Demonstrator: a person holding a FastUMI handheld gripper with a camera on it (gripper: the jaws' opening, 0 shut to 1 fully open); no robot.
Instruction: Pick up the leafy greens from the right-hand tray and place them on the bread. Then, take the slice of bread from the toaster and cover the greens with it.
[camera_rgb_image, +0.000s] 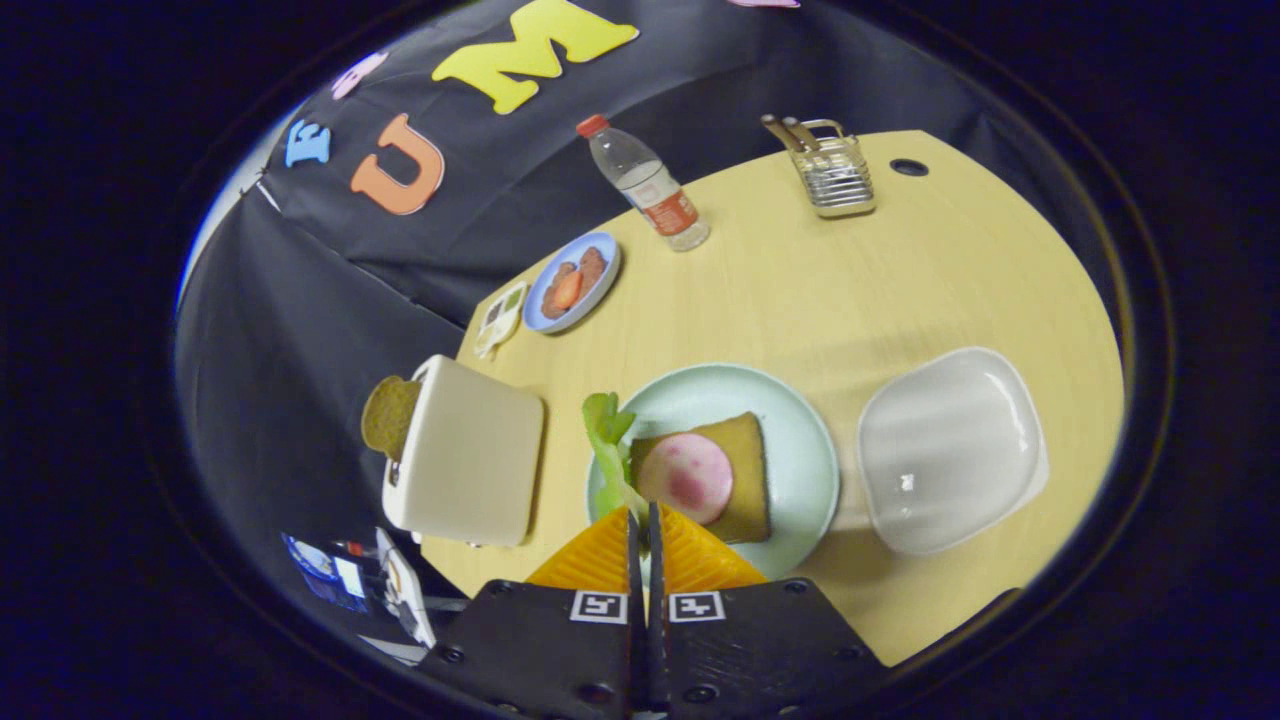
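My gripper (640, 510) is shut on the leafy greens (610, 445), which stick out from between the fingertips and hang over the near edge of the pale green plate (800, 440). On that plate lies a slice of bread (750, 470) with a round pink slice of meat (686, 478) on top, just ahead of the fingers. A white toaster (470, 455) stands beside the plate, with a brown slice of bread (388, 415) poking out of its slot. The white tray (950, 450) on the other side of the plate holds nothing.
Farther off on the wooden table (820, 280) stand a blue plate with food (572, 282), a small card (502, 318), a plastic water bottle (645, 182) and a wire basket with utensils (830, 168). The table edge runs just behind the toaster.
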